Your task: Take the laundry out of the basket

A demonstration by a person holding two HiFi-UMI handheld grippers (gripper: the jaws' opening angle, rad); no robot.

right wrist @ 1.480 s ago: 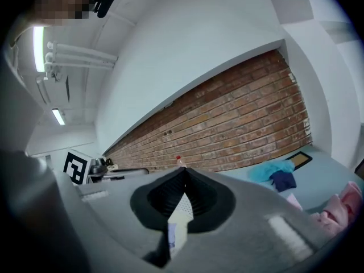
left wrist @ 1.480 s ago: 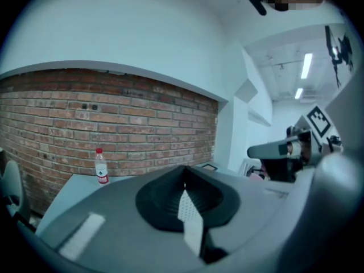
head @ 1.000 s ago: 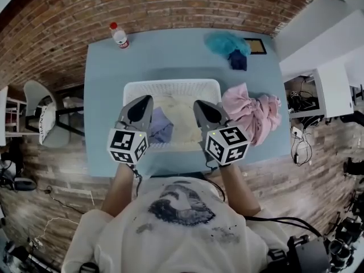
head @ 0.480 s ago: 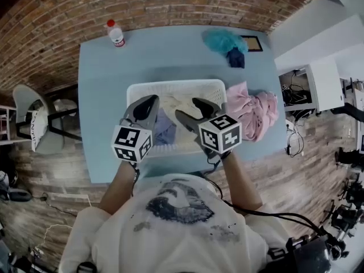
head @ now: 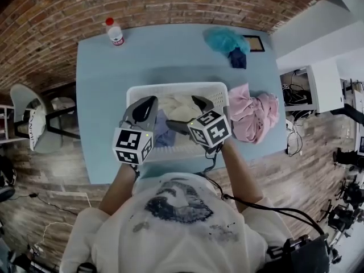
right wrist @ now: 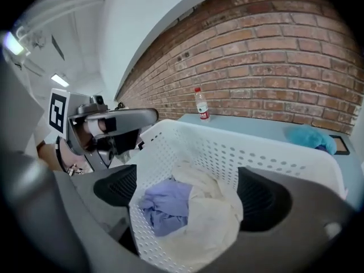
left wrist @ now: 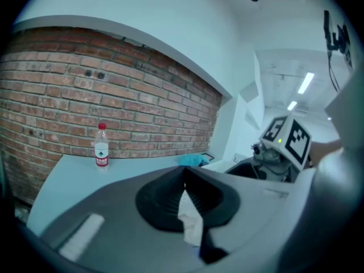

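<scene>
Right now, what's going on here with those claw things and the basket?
A person is emptying a white laundry basket on a blue table with a gripper in each hand. The right gripper, jaws just opened wide, points at the lilac cloth and cream cloth inside, gripping nothing yet. The left gripper is shut. Some pink clothes lie beside the basket.

Basket [head: 177, 87] on table [head: 102, 101], laundry [head: 181, 104] in it, bottle [head: 115, 33] behind left, clothes heap [head: 254, 114] right
</scene>
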